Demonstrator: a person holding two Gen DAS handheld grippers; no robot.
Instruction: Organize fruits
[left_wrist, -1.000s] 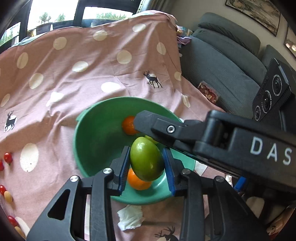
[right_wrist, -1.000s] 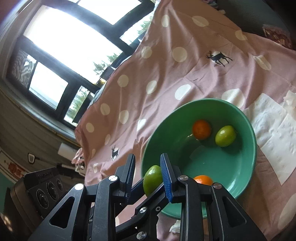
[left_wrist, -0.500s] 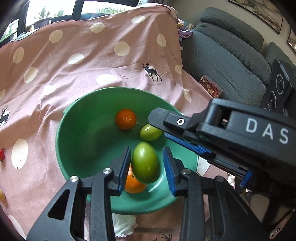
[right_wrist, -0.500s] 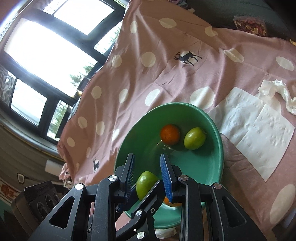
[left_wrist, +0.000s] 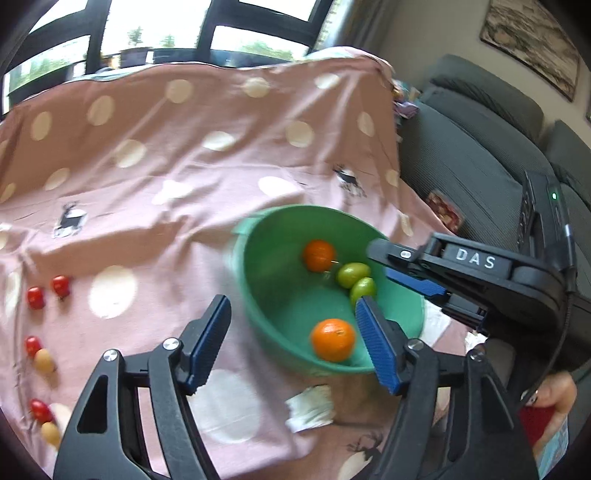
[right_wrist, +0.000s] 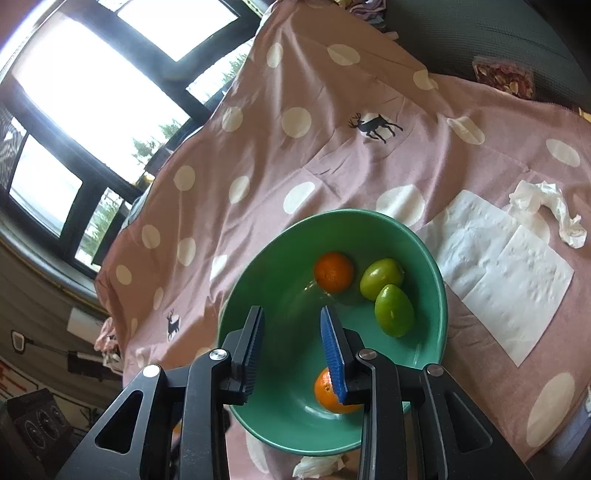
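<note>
A green bowl (left_wrist: 258, 258) (right_wrist: 424, 243) sits on the pink spotted cloth. Inside lie two oranges (left_wrist: 319, 254) (left_wrist: 332, 339) and two green fruits (left_wrist: 352, 274) (left_wrist: 364, 288) side by side. My left gripper (left_wrist: 291, 306) hovers at the bowl's near left rim, its jaws opening wide with nothing between them. My right gripper (right_wrist: 291, 312) (left_wrist: 380, 262) hangs over the bowl from the right, open, nothing between its pads. In the right wrist view the near orange (right_wrist: 325, 391) is partly hidden behind one finger, and the green fruits (right_wrist: 393, 310) lie right of the far orange (right_wrist: 334, 271).
Red cherry tomatoes (left_wrist: 61, 286) and small yellow fruits (left_wrist: 44, 360) lie on the cloth at the left. White napkins (right_wrist: 498, 269) and a crumpled tissue (right_wrist: 546, 206) lie right of the bowl. A grey sofa (left_wrist: 461, 166) borders the table's right side.
The left gripper let go of the green fruit, which now lies in the bowl beside the other green one. Its jaws spread wide and it drew back to the left.
</note>
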